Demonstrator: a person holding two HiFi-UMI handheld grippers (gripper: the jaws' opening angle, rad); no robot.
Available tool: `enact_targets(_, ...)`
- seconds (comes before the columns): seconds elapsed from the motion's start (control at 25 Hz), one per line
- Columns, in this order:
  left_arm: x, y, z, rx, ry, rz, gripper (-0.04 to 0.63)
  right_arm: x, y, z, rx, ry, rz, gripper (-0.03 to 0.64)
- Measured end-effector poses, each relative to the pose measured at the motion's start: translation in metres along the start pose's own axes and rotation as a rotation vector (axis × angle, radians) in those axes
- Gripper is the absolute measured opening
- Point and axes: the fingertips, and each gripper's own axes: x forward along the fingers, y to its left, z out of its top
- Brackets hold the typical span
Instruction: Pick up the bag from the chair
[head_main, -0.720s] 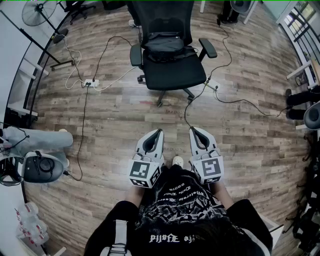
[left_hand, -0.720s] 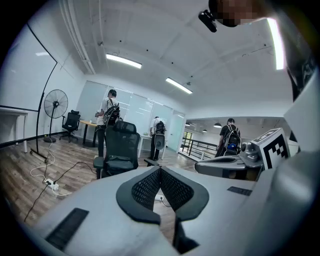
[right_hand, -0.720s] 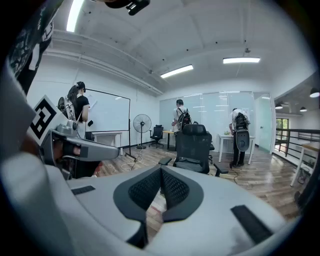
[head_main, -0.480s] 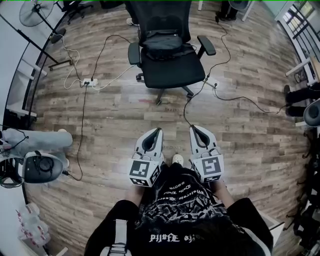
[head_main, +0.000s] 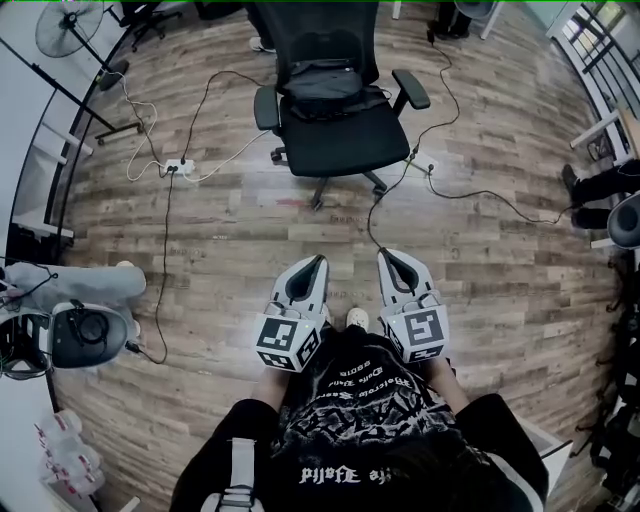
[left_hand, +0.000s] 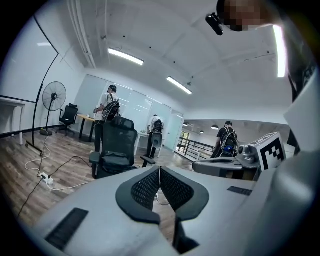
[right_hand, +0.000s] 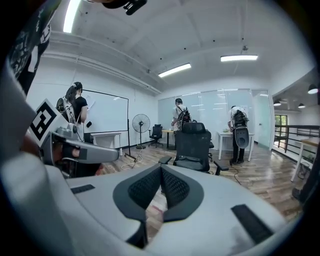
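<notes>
A black office chair (head_main: 340, 135) stands ahead on the wood floor, with a dark bag (head_main: 322, 88) lying on its seat against the backrest. The chair (left_hand: 114, 150) and bag (left_hand: 114, 160) also show in the left gripper view, and the chair (right_hand: 194, 145) in the right gripper view. My left gripper (head_main: 320, 262) and right gripper (head_main: 384, 257) are held side by side close to my body, well short of the chair. Both are shut with nothing between their tips.
Cables (head_main: 185, 150) and a power strip (head_main: 178, 166) lie on the floor left of the chair, another cable (head_main: 440, 190) to its right. A standing fan (head_main: 70, 30) is far left. People with backpacks (left_hand: 110, 107) stand by desks beyond the chair.
The chair has drifted slightly up and left in the head view as I edge forward. The grippers keep their pose, both shut.
</notes>
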Motion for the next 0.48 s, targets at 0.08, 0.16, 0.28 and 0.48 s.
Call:
enact_targets(0.08, -0.002, 0.001, -0.001, 0.007, 0.0, 0.01, 0.009, -0.002, -0.002, -0.001, 0.013, -0.004, -0.006, 0.005)
enact_targets(0.16, -0.003, 0.004, -0.001, 0.01, -0.005, 0.019, 0.026, -0.002, -0.004, 0.0, 0.029, -0.012, -0.009, 0.006)
enact_targets(0.28, -0.002, 0.009, -0.002, 0.014, 0.003, 0.026, 0.138, 0.0, -0.008, 0.001, 0.057, -0.025, -0.018, 0.163)
enact_targets(0.48, -0.003, 0.021, -0.002, 0.005, 0.02, 0.044, 0.287, 0.001, -0.011, 0.004, 0.073, -0.037, -0.032, 0.275)
